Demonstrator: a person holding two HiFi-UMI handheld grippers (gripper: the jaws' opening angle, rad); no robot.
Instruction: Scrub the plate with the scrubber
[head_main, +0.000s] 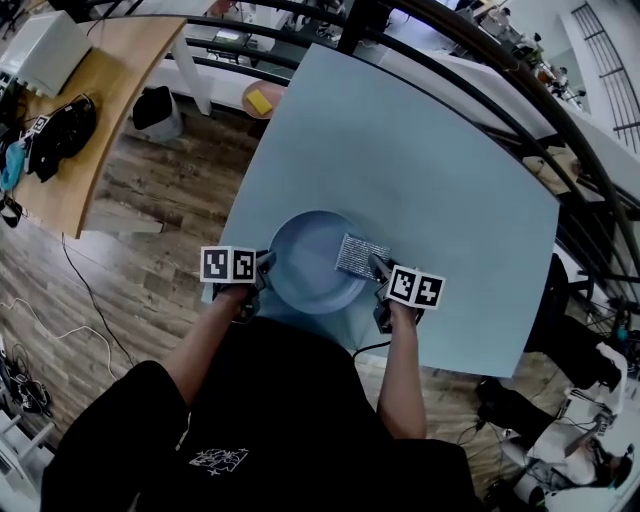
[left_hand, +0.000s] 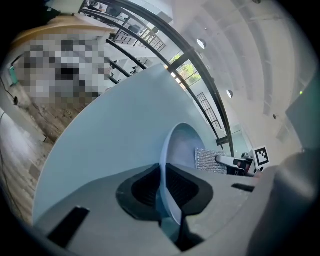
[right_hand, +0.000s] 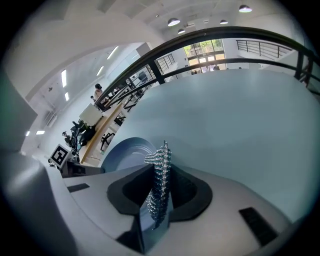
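A pale blue plate (head_main: 313, 262) lies on the light blue table (head_main: 430, 160) near its front edge. My left gripper (head_main: 266, 268) is shut on the plate's left rim; in the left gripper view the rim (left_hand: 166, 172) runs edge-on between the jaws. My right gripper (head_main: 380, 268) is shut on a flat silver mesh scrubber (head_main: 360, 254), which rests over the plate's right edge. In the right gripper view the scrubber (right_hand: 159, 185) stands edge-on between the jaws, with the plate (right_hand: 125, 152) behind to the left.
Wooden floor (head_main: 150, 210) lies left of the table. A wooden desk (head_main: 95, 110) with gear stands at far left, a dark railing (head_main: 520, 120) curves behind, and a yellow item on a small stool (head_main: 262, 100) sits beyond the far table corner.
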